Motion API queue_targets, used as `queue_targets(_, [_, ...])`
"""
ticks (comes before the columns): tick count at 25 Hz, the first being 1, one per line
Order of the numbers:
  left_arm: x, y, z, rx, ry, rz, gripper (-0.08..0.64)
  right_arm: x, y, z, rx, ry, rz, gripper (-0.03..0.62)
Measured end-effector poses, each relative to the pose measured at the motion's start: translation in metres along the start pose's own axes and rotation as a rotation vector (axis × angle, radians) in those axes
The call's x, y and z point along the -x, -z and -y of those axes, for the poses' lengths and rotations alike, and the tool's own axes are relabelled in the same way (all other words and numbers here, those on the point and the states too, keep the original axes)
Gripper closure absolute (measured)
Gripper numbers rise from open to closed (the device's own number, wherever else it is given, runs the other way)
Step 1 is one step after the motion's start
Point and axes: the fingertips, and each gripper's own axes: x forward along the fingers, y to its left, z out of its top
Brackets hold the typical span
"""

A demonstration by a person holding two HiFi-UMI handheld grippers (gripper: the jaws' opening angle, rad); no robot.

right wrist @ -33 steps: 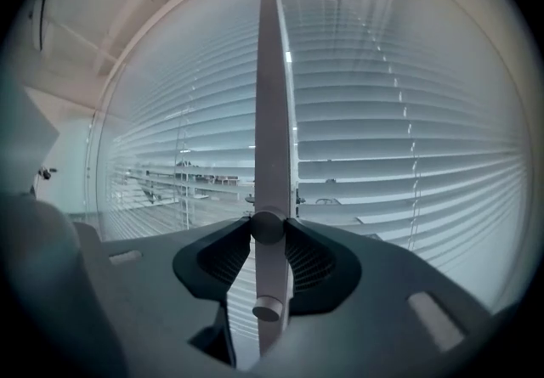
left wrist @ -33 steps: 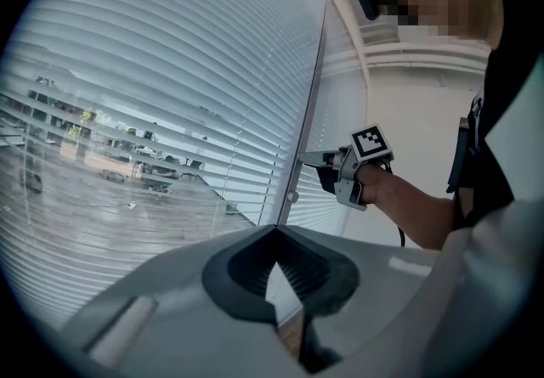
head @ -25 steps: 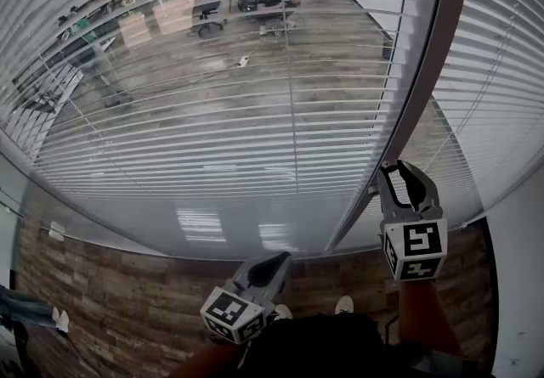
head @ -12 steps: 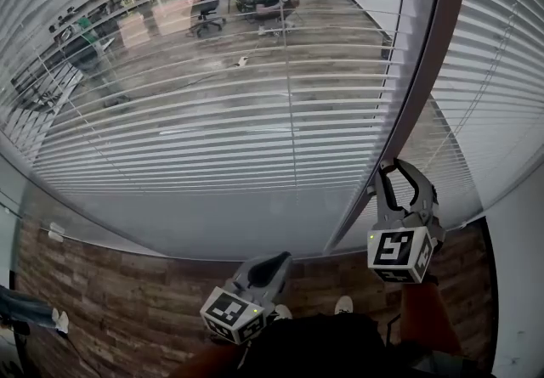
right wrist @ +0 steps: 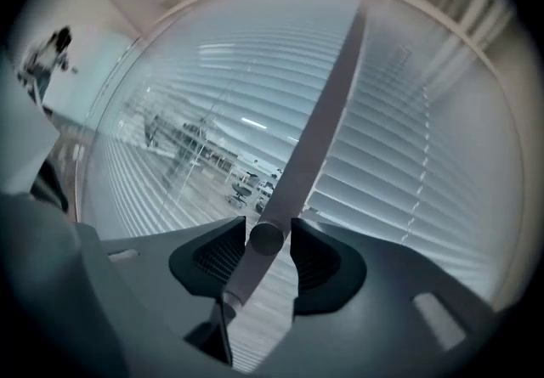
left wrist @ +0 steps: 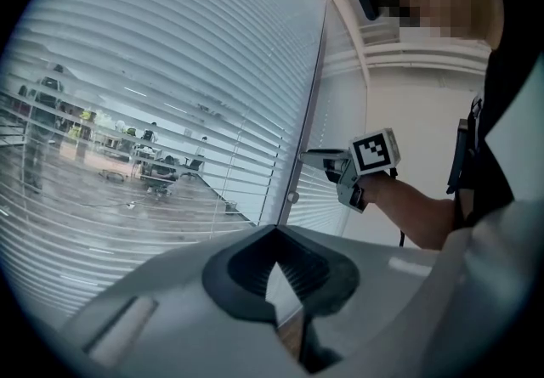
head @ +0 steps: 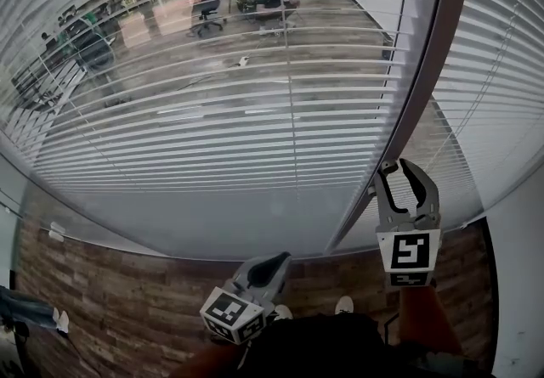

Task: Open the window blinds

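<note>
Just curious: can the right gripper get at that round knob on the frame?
Likely yes: the knob lines up between the jaws of the right gripper, which have just been opening, nothing blocking.

Left gripper (head: 276, 259) just hangs low and near, jaws together. Right gripper (head: 399, 168) is level, farther right, its jaws just been opening, round knob (right wrist: 265, 238) loose between them.

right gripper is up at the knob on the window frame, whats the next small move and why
Probably close the right gripper on the knob and twist it. Its jaws have just been opening, the knob sits between them with what looks like a slight gap either side, and the slats are only partly tilted open.
</note>
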Motion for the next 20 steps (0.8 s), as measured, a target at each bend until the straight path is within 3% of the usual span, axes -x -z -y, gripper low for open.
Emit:
queue_targets(6, [0.000, -0.003, 0.000, 0.001, 0.002, 0.002, 0.558, -0.001, 0.007, 0.007, -0.568, -0.123, 0.033, 0.376])
queue_targets(8, [0.000, -0.003, 0.000, -0.004, 0.001, 0.001, 0.559, -0.003, 0.012, 0.006, -0.681, -0.148, 0.026, 0.374])
queue_targets(12, [0.000, -0.001, -0.001, -0.012, 0.005, 0.005, 0.558, -0.005, 0.018, 0.004, -0.718, -0.149, 0.013, 0.384])
queue_targets(15, [0.002, 0.004, -0.002, -0.008, 0.006, 0.001, 0.560, -0.005, 0.022, 0.001, -0.683, -0.142, 0.010, 0.420])
queue_targets(20, [0.001, -0.002, -0.002, -0.008, -0.001, 0.005, 0.558, -0.005, 0.020, 0.002, -0.626, -0.141, 0.004, 0.423])
